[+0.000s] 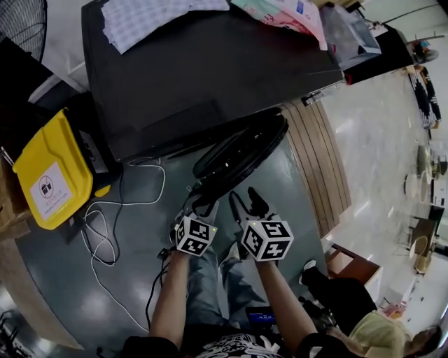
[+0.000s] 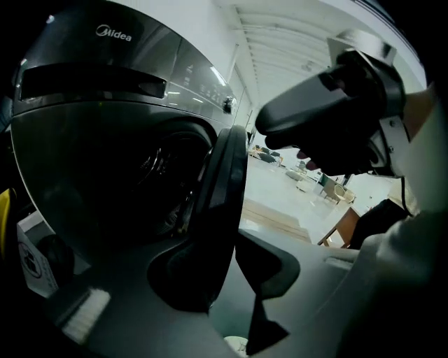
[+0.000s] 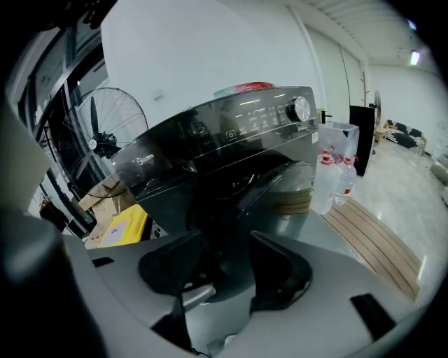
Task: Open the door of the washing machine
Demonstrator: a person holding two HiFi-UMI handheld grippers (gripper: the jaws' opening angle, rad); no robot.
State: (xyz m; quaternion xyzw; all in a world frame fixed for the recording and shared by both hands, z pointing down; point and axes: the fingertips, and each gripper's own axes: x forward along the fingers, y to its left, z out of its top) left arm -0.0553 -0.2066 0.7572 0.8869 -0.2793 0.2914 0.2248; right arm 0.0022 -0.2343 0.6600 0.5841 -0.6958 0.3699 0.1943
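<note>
At the front of the dark washing machine [image 1: 210,77], the round door [image 1: 241,150] stood swung well out from the drum opening [image 2: 150,175], its near rim turned toward me. My left gripper [image 2: 225,269] had its jaws about half apart with that rim standing between them. The rim ran close against the left pad, while a strip of floor showed between it and the right pad, so nothing was clamped. My right gripper [image 3: 227,269] hung just beside the left one, jaws spread wide and empty, looking past the door at the machine's front and its control knob [image 3: 301,108].

A checked cloth [image 1: 150,17] and some pink and teal packets [image 1: 287,12] lay on the machine's top. A yellow plastic box [image 1: 50,171] sat on the floor on the left, close by the machine. A white cable [image 1: 133,203] looped across the floor from beside the machine toward my left arm. A floor fan [image 3: 105,133] stood further back on that side. On the right, water bottles in a clear bag [image 3: 336,171] stood by the machine's corner, beside a strip of wooden slats [image 1: 318,161] that ran along the edge of the grey-green floor [image 1: 294,196].

That floor lay bare on the door's right, between it and the slats. Polished tiles spread beyond the slats. A brown stool [image 1: 353,267] and another person [image 1: 381,328] were close behind my right elbow.
</note>
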